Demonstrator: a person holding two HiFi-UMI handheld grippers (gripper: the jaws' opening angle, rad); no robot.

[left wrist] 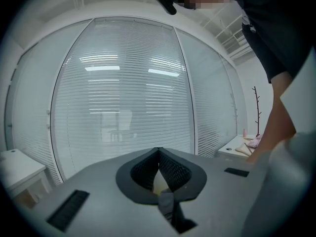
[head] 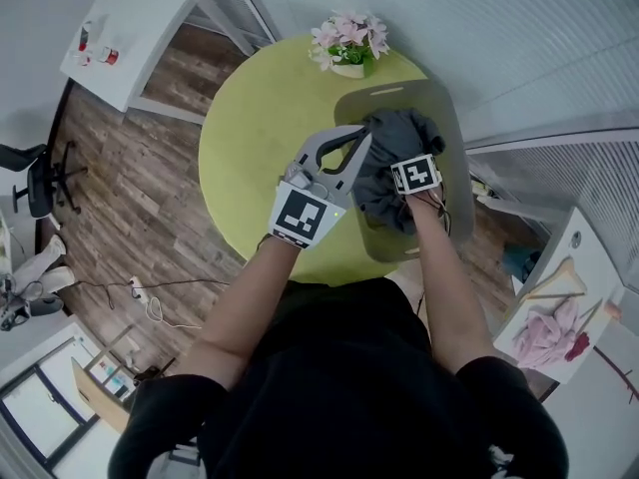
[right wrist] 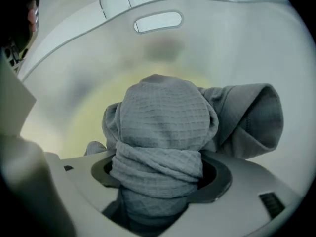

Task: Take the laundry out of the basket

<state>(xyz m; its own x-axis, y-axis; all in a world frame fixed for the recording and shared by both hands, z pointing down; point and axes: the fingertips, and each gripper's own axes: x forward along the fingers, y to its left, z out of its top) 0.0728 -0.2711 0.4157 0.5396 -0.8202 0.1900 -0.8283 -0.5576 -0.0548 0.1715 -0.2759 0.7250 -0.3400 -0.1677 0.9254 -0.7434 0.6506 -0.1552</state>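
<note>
Round green tabletop (head: 250,148), basket (head: 449,128) on it. R tongs (right wrist: 158,174) clamp grey laundry (right wrist: 163,117). L tongs (left wrist: 159,154) shut, empty.

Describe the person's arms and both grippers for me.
Both the left gripper and right gripper are pale grey plastic shells, each carrying a cube with black-and-white square markers. The left one's pads are dark and textured. The person wears a black short-sleeved top, forearms bare.

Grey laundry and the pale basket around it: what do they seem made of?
Grey waffle-textured cloth: soft matte woven fabric, probably cotton; a fine grid of squares and loose folds show. Pale basket: likely moulded plastic, smooth, with a slot handle cut through its wall.
</note>
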